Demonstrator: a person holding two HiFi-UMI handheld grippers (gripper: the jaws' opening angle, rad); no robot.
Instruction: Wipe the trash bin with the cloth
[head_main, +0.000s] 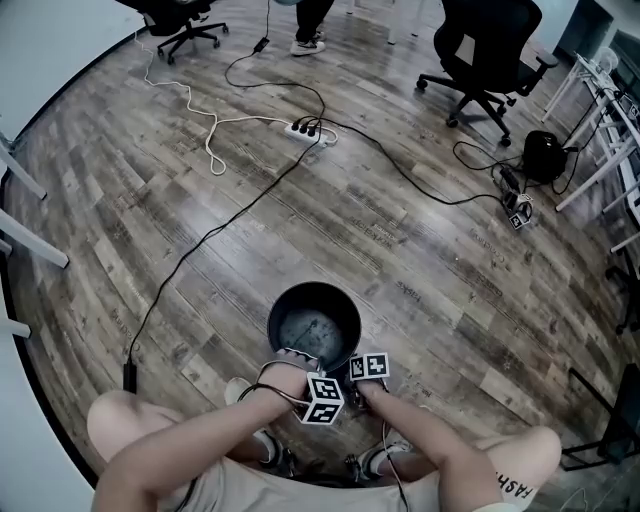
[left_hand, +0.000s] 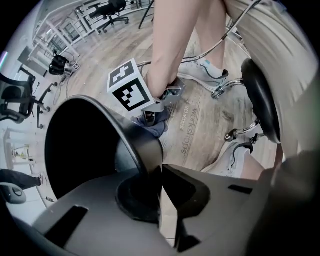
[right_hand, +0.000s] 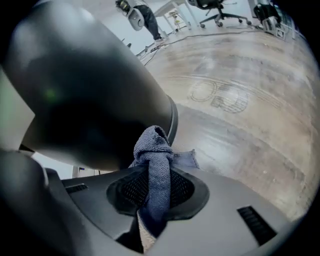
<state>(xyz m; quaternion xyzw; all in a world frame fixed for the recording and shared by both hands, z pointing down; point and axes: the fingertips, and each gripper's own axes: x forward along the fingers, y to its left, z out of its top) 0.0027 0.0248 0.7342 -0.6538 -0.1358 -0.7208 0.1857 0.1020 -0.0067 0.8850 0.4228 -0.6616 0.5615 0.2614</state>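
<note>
1. The trash bin (head_main: 314, 318) stands open end up on the wood floor (head_main: 420, 230), right by the person's feet. In the head view it's a bit toward 6 o'clock from the middle, with both grippers bunched at its 6 o'clock edge.
2. The left gripper (left_hand: 159, 175) is clamped tight on the bin's rim, one jaw inside and one outside. That's the anchor, so I'd keep it pinched hard or the light bin will skate or tip once rubbing starts.
3. The right gripper (right_hand: 152, 200) is squeezing a blue cloth (right_hand: 154, 165). The bunched end pokes out past the jaws and looks to be touching the bin's outer wall just under the rim.
4. I reckon the step is wiping the outside wall. Only a small wad sticks out, so lead with the wad rather than the jaw tips, or plastic scrapes plastic.
5. Go for steady strokes from rim toward base, overlapping each pass, then work round the clock and shift the anchor as needed.
</note>
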